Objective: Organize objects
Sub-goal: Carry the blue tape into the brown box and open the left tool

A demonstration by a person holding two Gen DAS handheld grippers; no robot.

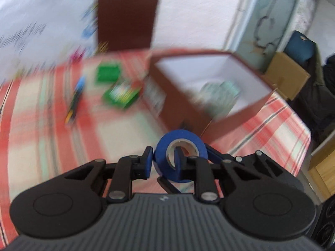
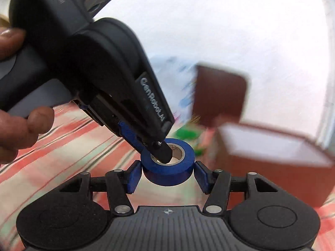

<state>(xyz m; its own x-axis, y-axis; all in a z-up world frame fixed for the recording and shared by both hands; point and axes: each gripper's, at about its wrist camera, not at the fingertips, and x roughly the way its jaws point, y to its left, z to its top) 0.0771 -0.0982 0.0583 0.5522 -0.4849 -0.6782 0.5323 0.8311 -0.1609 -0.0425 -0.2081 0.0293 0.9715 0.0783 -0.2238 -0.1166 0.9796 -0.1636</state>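
A surface under a red checked cloth (image 1: 52, 125) fills the blurred background. The left gripper (image 1: 163, 161) has its jaws clamped on the wall of a blue tape roll (image 1: 180, 146), one finger through the core. The right gripper (image 2: 167, 175) flanks the roll, jaws half open; contact is unclear. To do this handover well, carry it level over the brown box (image 1: 209, 87), which holds something pale, too blurred to identify.
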